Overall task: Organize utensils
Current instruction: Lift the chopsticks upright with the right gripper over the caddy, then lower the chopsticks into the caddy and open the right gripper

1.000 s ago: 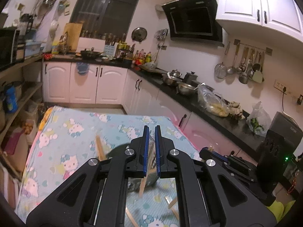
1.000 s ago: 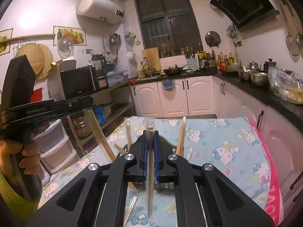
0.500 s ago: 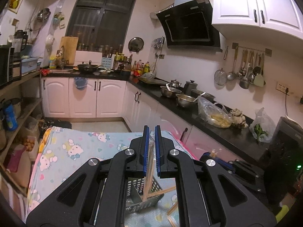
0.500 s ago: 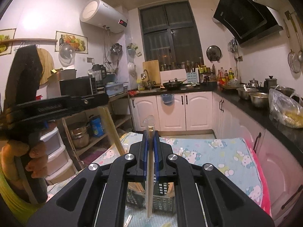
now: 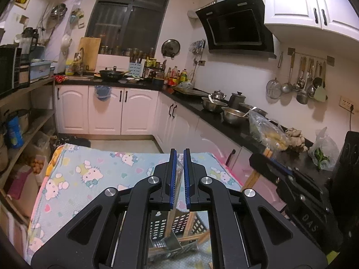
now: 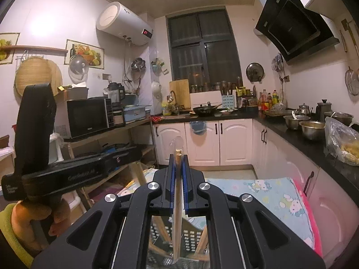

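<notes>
Chopsticks [image 6: 177, 201] in a clear sleeve stand upright, pinched in the closed right tongs [image 6: 178, 159] above a perforated basket [image 6: 190, 242] on the cloth-covered tabletop [image 6: 269, 192]. Left tongs [image 5: 178, 154] are closed too, clamped on another wrapped pair [image 5: 177, 183] (wrapper crinkled between the blue pads) over the same basket [image 5: 179, 226], with loose chopsticks beside it.
</notes>
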A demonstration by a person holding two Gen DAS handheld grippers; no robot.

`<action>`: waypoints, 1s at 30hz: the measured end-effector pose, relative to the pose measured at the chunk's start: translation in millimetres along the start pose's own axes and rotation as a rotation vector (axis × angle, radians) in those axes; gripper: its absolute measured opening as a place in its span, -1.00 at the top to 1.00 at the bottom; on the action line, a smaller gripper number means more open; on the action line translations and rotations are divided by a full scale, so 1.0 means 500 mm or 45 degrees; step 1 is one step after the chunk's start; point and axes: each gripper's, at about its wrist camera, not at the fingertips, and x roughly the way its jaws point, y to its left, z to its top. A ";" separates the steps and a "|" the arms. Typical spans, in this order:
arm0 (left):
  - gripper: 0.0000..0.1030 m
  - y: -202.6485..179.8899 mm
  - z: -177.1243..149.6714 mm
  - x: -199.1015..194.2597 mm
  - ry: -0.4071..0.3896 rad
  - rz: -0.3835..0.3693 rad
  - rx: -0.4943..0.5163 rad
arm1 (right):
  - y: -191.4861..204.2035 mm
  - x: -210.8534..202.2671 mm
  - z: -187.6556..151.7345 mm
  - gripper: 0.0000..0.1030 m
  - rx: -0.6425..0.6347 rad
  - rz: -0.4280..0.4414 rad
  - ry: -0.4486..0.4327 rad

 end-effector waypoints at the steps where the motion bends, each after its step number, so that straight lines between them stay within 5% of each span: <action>1: 0.97 0.001 -0.002 0.003 0.003 0.000 -0.003 | -0.002 0.006 -0.001 0.88 -0.002 -0.008 -0.004; 30: 0.96 0.032 -0.106 0.077 0.156 0.015 -0.014 | -0.056 0.143 -0.118 0.88 0.096 -0.132 0.010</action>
